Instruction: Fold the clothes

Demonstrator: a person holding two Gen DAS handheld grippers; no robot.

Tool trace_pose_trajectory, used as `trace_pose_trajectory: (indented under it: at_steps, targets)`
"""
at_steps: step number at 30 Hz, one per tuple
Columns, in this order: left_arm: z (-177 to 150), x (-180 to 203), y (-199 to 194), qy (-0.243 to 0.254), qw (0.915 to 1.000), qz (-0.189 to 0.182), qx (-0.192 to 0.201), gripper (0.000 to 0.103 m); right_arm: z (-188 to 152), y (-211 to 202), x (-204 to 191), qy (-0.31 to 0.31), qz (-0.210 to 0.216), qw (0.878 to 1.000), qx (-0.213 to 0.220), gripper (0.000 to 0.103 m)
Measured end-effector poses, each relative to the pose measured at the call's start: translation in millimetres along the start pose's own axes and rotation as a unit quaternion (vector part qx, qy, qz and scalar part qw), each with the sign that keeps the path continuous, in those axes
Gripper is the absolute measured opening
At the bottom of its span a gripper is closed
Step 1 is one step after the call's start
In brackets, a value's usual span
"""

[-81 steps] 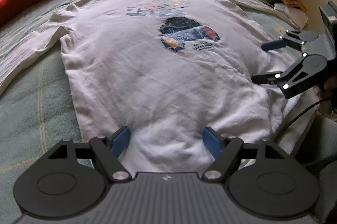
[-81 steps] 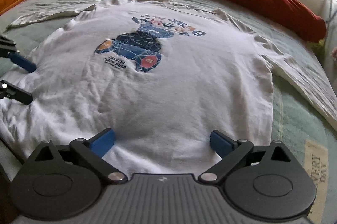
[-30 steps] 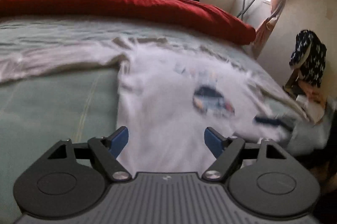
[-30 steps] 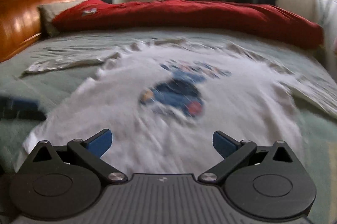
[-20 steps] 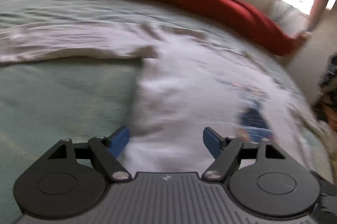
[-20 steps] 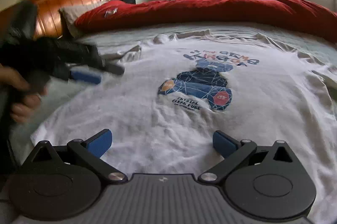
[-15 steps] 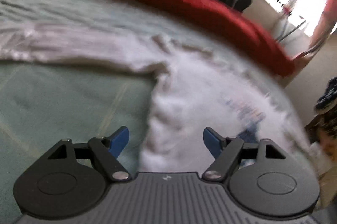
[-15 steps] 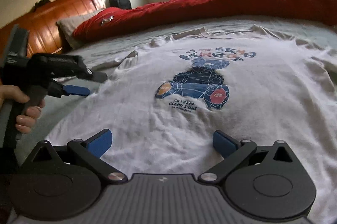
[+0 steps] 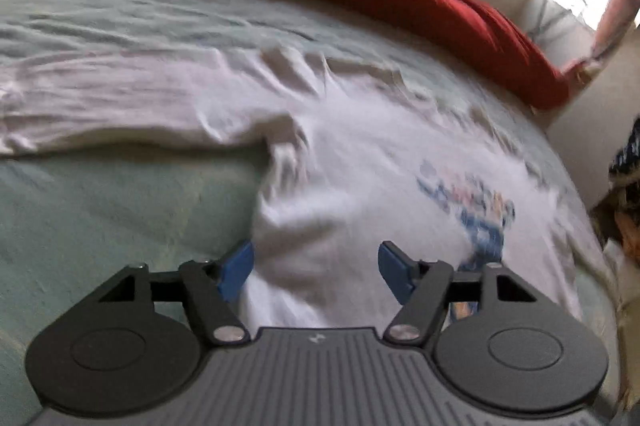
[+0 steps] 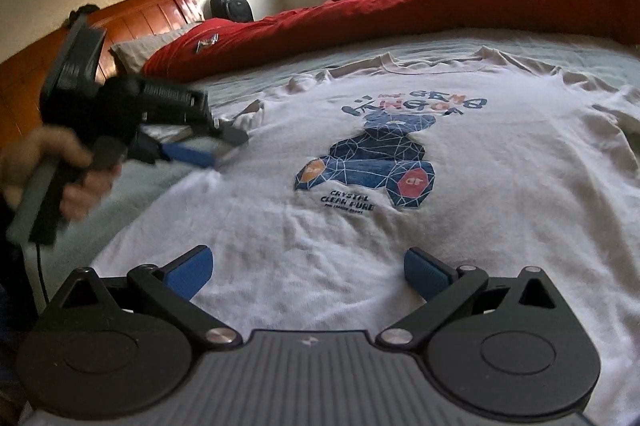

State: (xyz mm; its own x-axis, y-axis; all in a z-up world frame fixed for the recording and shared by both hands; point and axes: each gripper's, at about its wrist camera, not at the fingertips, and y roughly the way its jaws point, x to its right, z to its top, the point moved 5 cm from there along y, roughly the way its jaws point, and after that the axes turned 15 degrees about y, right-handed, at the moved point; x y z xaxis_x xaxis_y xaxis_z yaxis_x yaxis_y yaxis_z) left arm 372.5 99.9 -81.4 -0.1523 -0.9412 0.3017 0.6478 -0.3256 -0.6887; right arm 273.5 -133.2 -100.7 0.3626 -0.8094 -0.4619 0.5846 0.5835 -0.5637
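since the white shirt (image 10: 400, 226) is spread flat, print up, on the bed (image 9: 100, 205), both claws are held wide w/ nothing gripped: left claw (image 9: 316, 276) by the armpit, prob. for the sleeve (image 9: 120, 105). right claw (image 10: 306, 272) is seen low-centre; only its view shows the hand (image 10: 52, 169), mid-left.

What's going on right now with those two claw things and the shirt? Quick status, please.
Left gripper open, over shirt's edge near sleeve. Right gripper open above hem, empty. Shirt flat on bed, unfolded. Nothing in the way.
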Motion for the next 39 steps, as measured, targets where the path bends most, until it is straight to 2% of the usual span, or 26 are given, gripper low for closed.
trace_pose_trajectory:
  at_steps: [4, 7, 9, 10, 11, 12, 16, 21, 24, 30, 35, 39]
  targets:
    - [16, -6, -2, -0.001, 0.9997, 0.008, 0.022, 0.076, -1, 1, -1, -0.008, -0.003, 1.0, 0.0, 0.103]
    - [16, -10, 18, -0.01, 0.9999, 0.005, 0.0, 0.077, -1, 0, -1, -0.01, -0.004, 1.0, 0.001, 0.103]
    - [15, -18, 26, 0.007, 0.9981, 0.06, -0.009, 0.076, -2, 0, -1, -0.011, -0.004, 1.0, 0.001, 0.103]
    - [16, -23, 26, 0.017, 0.9962, 0.085, -0.006, 0.066, -2, 0, -1, -0.011, -0.004, 1.0, 0.001, 0.103]
    - [17, -25, 24, 0.015, 0.9952, 0.096, -0.002, 0.065, -2, 0, -1, -0.012, -0.004, 1.0, 0.001, 0.103]
    - [17, -22, 20, 0.01, 0.9957, 0.092, 0.001, 0.067, -2, 0, -1, -0.012, -0.004, 1.0, 0.001, 0.103]
    - [12, 8, -7, 0.049, 0.9967, 0.065, 0.008, 0.072, -2, 1, -1, -0.014, -0.006, 1.0, 0.001, 0.103]
    - [-20, 45, -31, 0.091, 0.9955, 0.027, -0.011, 0.076, -2, 2, -1, -0.016, -0.009, 1.0, 0.002, 0.103]
    - [-50, 56, -42, 0.102, 0.9942, 0.027, -0.022, 0.076, -2, 2, -2, -0.018, -0.011, 1.0, 0.002, 0.103]
    - [-110, 61, -67, 0.074, 0.9961, 0.042, -0.025, 0.076, -1, 3, -2, -0.012, -0.011, 1.0, 0.0, 0.103]
    - [-135, 67, -87, 0.061, 0.9963, 0.06, -0.01, 0.078, 0, 3, -2, -0.007, -0.015, 1.0, -0.007, 0.103]
    - [-140, 65, -88, 0.05, 0.997, 0.06, -0.001, 0.079, -3, -10, -9, -0.004, -0.041, 0.999, -0.021, 0.103]
